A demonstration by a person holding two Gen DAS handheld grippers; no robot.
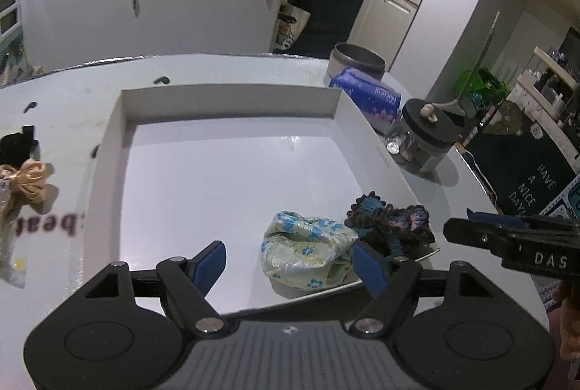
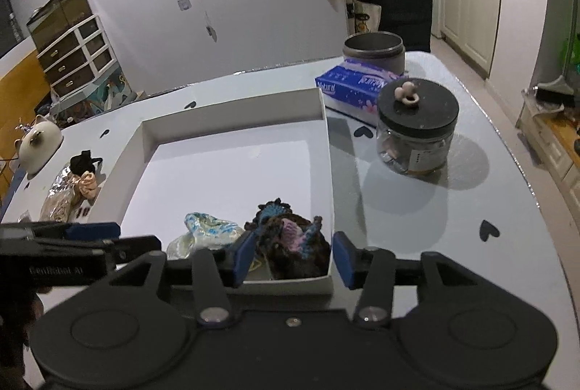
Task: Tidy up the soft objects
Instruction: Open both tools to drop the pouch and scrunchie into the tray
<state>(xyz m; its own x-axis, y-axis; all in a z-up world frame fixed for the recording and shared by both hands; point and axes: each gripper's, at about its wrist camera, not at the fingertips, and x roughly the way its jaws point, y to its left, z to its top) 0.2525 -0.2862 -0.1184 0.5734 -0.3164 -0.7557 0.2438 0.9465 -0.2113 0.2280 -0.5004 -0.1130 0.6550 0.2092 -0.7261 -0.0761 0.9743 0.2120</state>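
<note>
A shallow white box (image 1: 108, 150) (image 2: 325, 136) lies on the white table. In its near right corner lie a pale floral scrunchie (image 1: 308, 254) (image 2: 206, 232) and a dark crochet scrunchie (image 1: 391, 227) (image 2: 290, 245), side by side. My left gripper (image 1: 288, 263) is open and empty above the box's near edge, with the floral scrunchie just inside its right finger. My right gripper (image 2: 291, 257) is open and empty, its fingers standing either side of the crochet scrunchie. A peach scrunchie (image 1: 30, 179) (image 2: 87, 185) and a black one (image 1: 16, 143) (image 2: 82, 161) lie left of the box.
A lidded glass jar (image 1: 422, 140) (image 2: 417, 132), a blue tissue pack (image 1: 369, 100) (image 2: 357, 83) and a grey tin (image 1: 357, 60) (image 2: 373, 51) stand right of the box. A white cat-shaped pot (image 2: 38, 141) and a crinkled packet (image 2: 58, 201) sit at the left.
</note>
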